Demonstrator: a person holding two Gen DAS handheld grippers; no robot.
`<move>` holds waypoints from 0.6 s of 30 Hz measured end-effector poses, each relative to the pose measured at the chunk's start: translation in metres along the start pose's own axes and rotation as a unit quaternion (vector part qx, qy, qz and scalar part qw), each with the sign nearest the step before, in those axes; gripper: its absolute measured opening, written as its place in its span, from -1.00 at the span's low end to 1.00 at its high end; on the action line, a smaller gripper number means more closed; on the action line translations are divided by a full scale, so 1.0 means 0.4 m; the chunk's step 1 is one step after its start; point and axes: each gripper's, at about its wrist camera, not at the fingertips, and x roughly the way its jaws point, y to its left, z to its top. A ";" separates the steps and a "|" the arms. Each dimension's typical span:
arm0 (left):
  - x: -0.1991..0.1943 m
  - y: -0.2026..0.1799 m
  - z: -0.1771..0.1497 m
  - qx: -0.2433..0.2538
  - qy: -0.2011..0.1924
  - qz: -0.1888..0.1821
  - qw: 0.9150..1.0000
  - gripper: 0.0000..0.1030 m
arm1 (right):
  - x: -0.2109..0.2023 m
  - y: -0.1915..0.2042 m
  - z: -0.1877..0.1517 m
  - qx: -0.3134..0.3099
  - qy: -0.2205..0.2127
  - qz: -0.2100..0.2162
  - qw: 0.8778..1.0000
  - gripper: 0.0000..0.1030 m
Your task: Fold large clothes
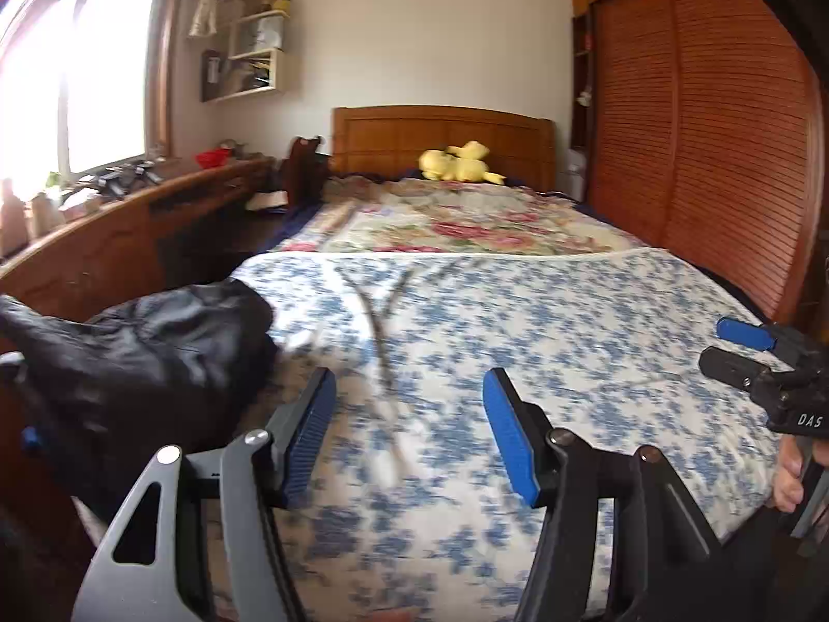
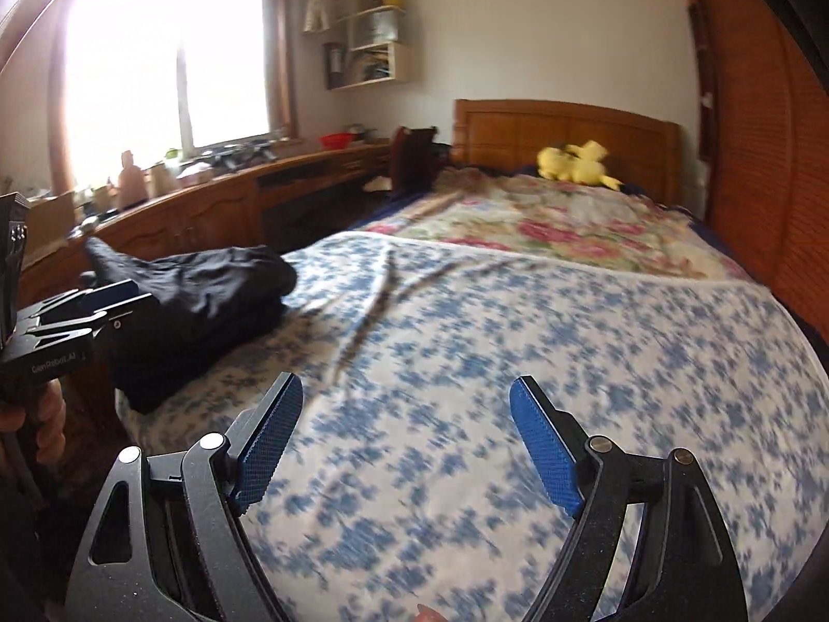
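Note:
A black garment [image 1: 155, 352] lies bunched at the left near corner of the bed, folded into a thick pile in the right wrist view [image 2: 202, 300]. My left gripper [image 1: 409, 430] is open and empty above the blue-flowered bedspread [image 1: 570, 342], to the right of the garment. My right gripper [image 2: 409, 440] is open and empty above the same bedspread [image 2: 570, 363]. Each gripper shows in the other's view: the right one at the right edge [image 1: 746, 352], the left one at the left edge [image 2: 88, 311], close to the garment.
A pink-flowered quilt [image 1: 456, 223] covers the far half of the bed, with a yellow plush toy [image 1: 461, 163] by the wooden headboard [image 1: 440, 140]. A wooden desk [image 1: 129, 228] runs along the left under the window. A louvred wardrobe [image 1: 715, 129] stands on the right.

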 end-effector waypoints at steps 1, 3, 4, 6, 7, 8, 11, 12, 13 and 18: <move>0.007 -0.028 -0.005 0.005 0.003 -0.007 1.000 0.13 | -0.017 -0.024 -0.016 0.010 -0.002 -0.005 1.000 0.63; 0.015 -0.090 -0.015 0.022 0.006 -0.013 1.000 0.13 | -0.048 -0.059 -0.043 0.023 -0.006 -0.020 1.000 0.63; 0.016 -0.118 -0.020 0.029 0.007 -0.017 0.999 0.13 | -0.063 -0.074 -0.054 0.028 -0.007 -0.034 0.999 0.63; 0.020 -0.166 -0.028 0.038 0.013 -0.027 0.999 0.13 | -0.093 -0.099 -0.074 0.038 -0.013 -0.048 0.998 0.63; 0.019 -0.187 -0.032 0.041 0.014 -0.032 0.999 0.13 | -0.110 -0.114 -0.083 0.046 -0.017 -0.054 0.997 0.63; 0.019 -0.205 -0.035 0.043 0.016 -0.036 0.998 0.13 | -0.125 -0.125 -0.089 0.050 -0.020 -0.060 0.997 0.63; 0.009 -0.243 -0.047 0.044 0.018 -0.042 0.998 0.13 | -0.164 -0.150 -0.112 0.057 -0.028 -0.082 0.995 0.63; 0.008 -0.250 -0.050 0.043 0.018 -0.044 0.998 0.13 | -0.175 -0.155 -0.117 0.059 -0.031 -0.087 0.994 0.63; 0.005 -0.251 -0.053 0.041 0.019 -0.045 0.998 0.13 | -0.185 -0.158 -0.122 0.061 -0.032 -0.091 0.993 0.63; 0.003 -0.274 -0.060 0.043 0.021 -0.050 0.998 0.13 | -0.216 -0.168 -0.142 0.067 -0.038 -0.100 0.992 0.63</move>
